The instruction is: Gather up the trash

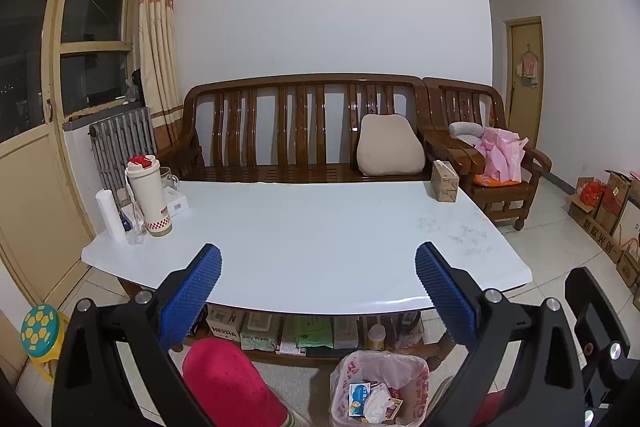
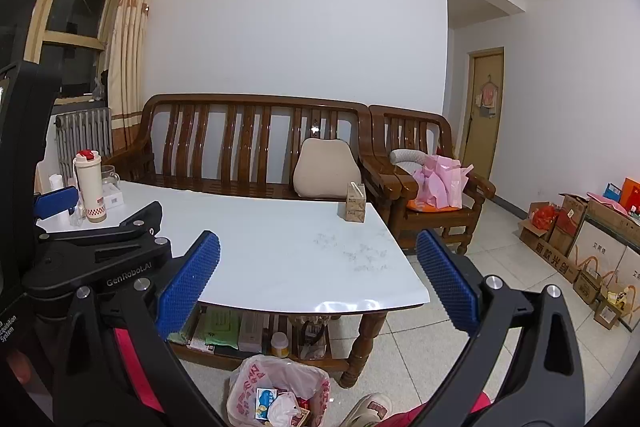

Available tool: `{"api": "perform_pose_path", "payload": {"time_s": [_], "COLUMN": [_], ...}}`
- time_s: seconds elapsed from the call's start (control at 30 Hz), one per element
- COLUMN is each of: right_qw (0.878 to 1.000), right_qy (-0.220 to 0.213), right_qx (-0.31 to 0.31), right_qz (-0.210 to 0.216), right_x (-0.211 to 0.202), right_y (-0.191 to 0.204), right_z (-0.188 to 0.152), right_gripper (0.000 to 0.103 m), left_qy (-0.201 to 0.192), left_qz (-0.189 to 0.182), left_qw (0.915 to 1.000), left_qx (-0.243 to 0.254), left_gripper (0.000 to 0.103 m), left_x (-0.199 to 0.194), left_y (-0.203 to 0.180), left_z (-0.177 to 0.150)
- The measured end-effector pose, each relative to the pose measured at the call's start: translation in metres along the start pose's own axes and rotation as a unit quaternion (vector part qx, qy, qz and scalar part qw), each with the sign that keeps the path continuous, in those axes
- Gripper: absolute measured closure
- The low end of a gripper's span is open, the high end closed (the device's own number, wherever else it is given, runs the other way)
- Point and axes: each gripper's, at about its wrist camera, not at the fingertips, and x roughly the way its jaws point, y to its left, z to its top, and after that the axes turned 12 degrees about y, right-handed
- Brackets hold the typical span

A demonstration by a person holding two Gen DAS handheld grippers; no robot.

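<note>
Blue ribbed pads line both sets of jaws, and both stand wide apart with nothing between them. The left gripper (image 1: pixel 318 281) hangs over the near edge of the white surface (image 1: pixel 304 239); the right gripper (image 2: pixel 318 281) hangs over that surface's near right corner, with the left one's black frame beside it at the left of its view.

The trash sits below and nearer than either set of jaws, on the floor in front of the surface — a bin (image 1: pixel 378 389) lined with a thin white plastic bag printed in red. From the left wrist it lies under the right-hand jaw; from the right wrist it lies below the gap between the jaws. Inside it lie a crumpled white wad, a blue-and-white printed wrapper (image 1: pixel 359 394) and some small coloured packets, piled loosely.

On the surface's far left corner stands a cream bottle (image 1: pixel 149 197) with a red lid, among a white roll and small clutter. At the far right corner stands a brown carton (image 1: pixel 444 181). The shelf under the surface holds boxes, wipe packs and a small jar.
</note>
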Motion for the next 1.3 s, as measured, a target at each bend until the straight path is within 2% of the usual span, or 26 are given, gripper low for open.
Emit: {"api": "perform_pose_path", "payload": {"time_s": [1.3], "right_qw": [1.0], "right_qy": [0.006], "right_qx": [0.0], "right_qz": [0.002], "right_x": [0.0049], "right_y": [0.0036], "right_z": [0.0024], "right_gripper": [0.007], "left_qy": [0.004], "left_qz": [0.005], "left_qw": [1.0], "left_qx": [0.005], "left_gripper": [0.008], "left_x": [0.0042], "left_y": [0.0026], "left_z": [-0.0008]}}
